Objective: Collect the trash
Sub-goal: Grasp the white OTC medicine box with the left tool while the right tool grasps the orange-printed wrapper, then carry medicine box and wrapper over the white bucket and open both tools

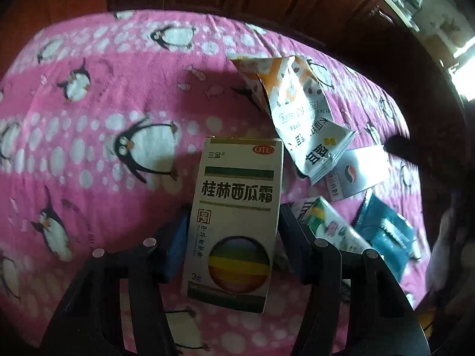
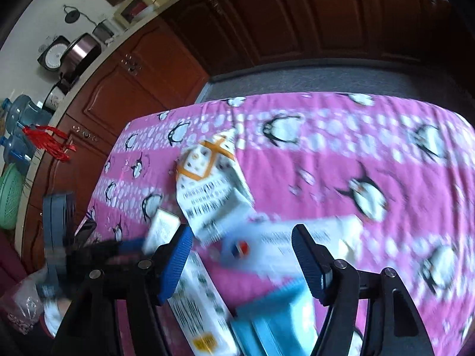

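Note:
My left gripper (image 1: pixel 233 234) is shut on a white medicine box (image 1: pixel 236 216) with green Chinese lettering and a rainbow circle, held upright above the pink penguin cloth (image 1: pixel 89 136). To its right lie an orange-and-white snack bag (image 1: pixel 299 112), a silver Pepsi wrapper (image 1: pixel 356 172), a small carton (image 1: pixel 329 225) and a teal packet (image 1: pixel 386 234). My right gripper (image 2: pixel 242 249) is open above the blurred Pepsi wrapper (image 2: pixel 267 246), with the snack bag (image 2: pixel 207 184), a white carton (image 2: pixel 199 305) and the teal packet (image 2: pixel 276 320) around it. The left gripper with its box (image 2: pixel 161 230) shows blurred at the left.
Dark red wooden cabinets (image 2: pixel 267 23) stand behind the cloth-covered table. A counter at the left holds a pot (image 2: pixel 83 50), water bottles (image 2: pixel 20 115) and a green basket (image 2: pixel 10 195). A clear plastic bag (image 2: pixel 20 305) hangs at the lower left.

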`<state>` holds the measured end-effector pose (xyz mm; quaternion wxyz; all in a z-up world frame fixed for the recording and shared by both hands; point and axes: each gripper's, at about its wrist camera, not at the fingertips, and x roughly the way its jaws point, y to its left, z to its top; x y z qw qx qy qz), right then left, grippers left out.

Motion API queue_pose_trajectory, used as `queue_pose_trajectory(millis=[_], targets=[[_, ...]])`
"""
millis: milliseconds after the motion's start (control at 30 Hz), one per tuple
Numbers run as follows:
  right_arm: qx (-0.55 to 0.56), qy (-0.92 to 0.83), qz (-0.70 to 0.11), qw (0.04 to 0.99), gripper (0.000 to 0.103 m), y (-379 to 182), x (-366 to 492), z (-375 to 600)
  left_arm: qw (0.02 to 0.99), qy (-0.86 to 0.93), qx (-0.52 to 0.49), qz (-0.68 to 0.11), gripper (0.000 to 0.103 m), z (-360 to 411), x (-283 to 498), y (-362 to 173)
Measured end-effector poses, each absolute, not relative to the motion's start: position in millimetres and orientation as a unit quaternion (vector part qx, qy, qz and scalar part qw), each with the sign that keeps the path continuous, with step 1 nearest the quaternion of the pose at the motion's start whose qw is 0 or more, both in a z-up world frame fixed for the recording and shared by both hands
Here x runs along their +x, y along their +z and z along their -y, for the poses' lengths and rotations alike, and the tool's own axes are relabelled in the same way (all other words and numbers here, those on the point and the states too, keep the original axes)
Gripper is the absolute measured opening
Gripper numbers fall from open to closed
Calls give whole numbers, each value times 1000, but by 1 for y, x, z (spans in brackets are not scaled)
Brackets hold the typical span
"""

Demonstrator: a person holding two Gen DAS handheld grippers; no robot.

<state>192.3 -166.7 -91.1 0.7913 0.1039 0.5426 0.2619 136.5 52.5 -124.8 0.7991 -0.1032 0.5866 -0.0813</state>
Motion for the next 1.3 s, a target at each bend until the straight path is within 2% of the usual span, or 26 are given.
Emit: queue_pose_trajectory(millis=[300,367,433,533,700,967,1300], targets=[[81,256,-574,773,69,-130,243,121,803,-54,-104,-584,54,-83,125,-124],[86,252,-576,773,61,-137,244,117,803,-55,-106,-584,54,-84,124,-125],[91,259,-566,777,29,-136,240,118,805,-55,-104,-582,54,-84,122,-127],[102,270,-552,783,12,-128,230,125,806,-55,-106,-580,53,-82,122,-128],[121,283,-521,796,9,-103,209,146,815,-47,-110,-567,52,-80,117,-123],[139,288,-479,818,9,-62,168,194,838,-55,-90,-535,51,-70,105,-86],[175,247,-443,844,9,-39,115,272,854,-99,-53,-508,51,-14,93,-52]])
